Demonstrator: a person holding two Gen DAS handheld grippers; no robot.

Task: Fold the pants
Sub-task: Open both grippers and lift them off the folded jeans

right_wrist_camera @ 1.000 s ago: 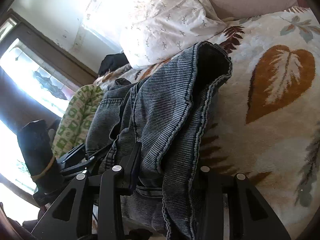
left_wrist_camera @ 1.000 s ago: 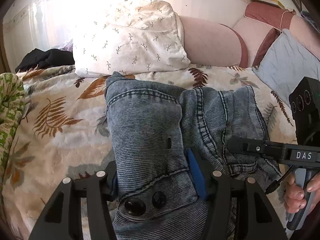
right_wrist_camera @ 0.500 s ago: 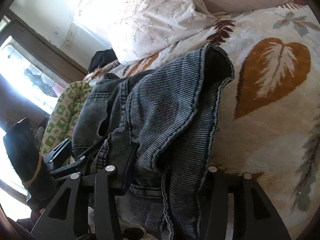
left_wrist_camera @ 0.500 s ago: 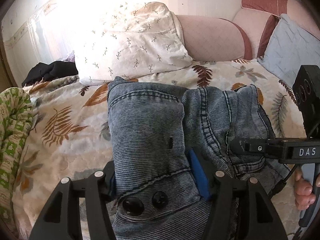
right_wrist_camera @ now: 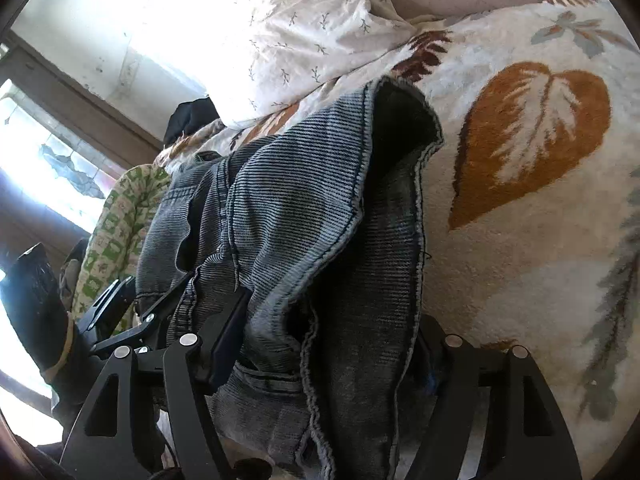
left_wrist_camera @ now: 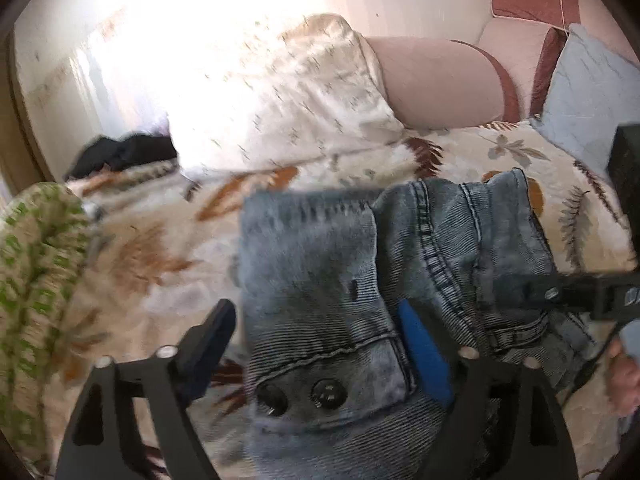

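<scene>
My left fingers (left_wrist_camera: 320,344) and right fingers (right_wrist_camera: 320,344) opening, letting go of folded jeans (left_wrist_camera: 344,280) on bed (left_wrist_camera: 460,156). Risk: near denim snagging on pad when I withdraw, dragging fold open.

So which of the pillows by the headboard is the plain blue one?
The blue pillow at far right, leaning on the pink headboard. The white pillow left of it carries a small leaf-sprig print; the blue one is unpatterned.
</scene>
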